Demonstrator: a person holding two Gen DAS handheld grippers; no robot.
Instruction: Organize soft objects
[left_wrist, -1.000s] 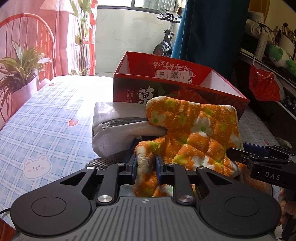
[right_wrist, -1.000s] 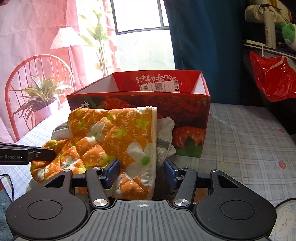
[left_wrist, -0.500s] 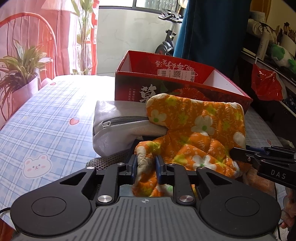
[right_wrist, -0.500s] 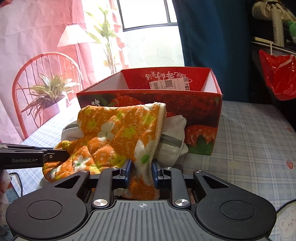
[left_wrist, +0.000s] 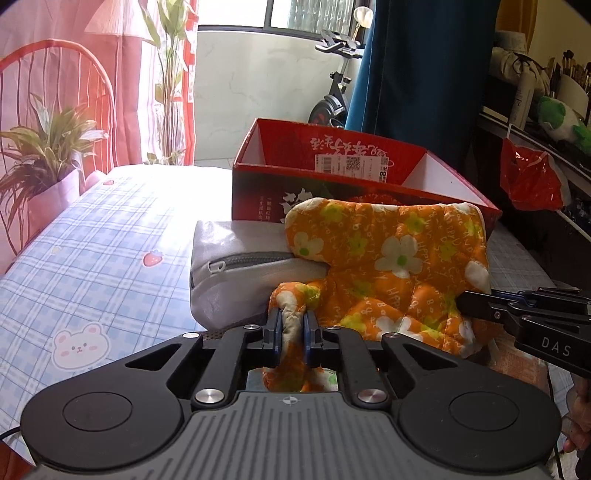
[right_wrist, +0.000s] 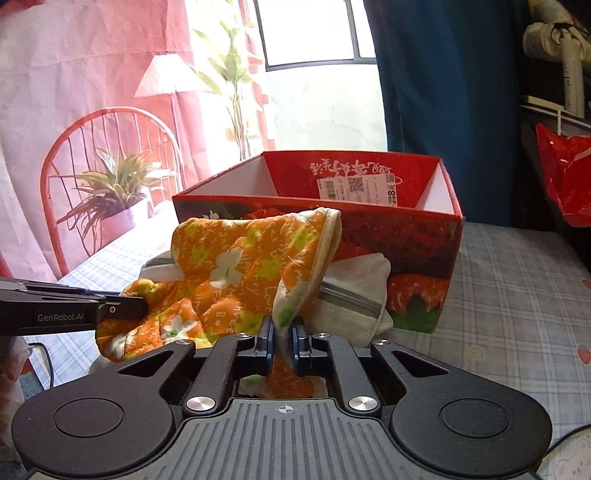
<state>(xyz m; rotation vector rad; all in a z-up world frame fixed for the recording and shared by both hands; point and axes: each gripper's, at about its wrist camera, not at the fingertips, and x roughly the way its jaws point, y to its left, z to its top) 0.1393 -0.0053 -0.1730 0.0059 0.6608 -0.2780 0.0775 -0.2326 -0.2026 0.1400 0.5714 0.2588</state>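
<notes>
Right gripper has clamped the mitt hem since a second ago; left gripper pinches its thumb. Mitt hangs over the pouch, near box. Next: lift together, clear the wall, drop in.

Pinched between both tongs, the orange flower-printed quilted cloth mitt looks soft and matt. Behind it lies a smooth white fabric zip pouch; beyond stands a glossy red printed cardboard box.
</notes>
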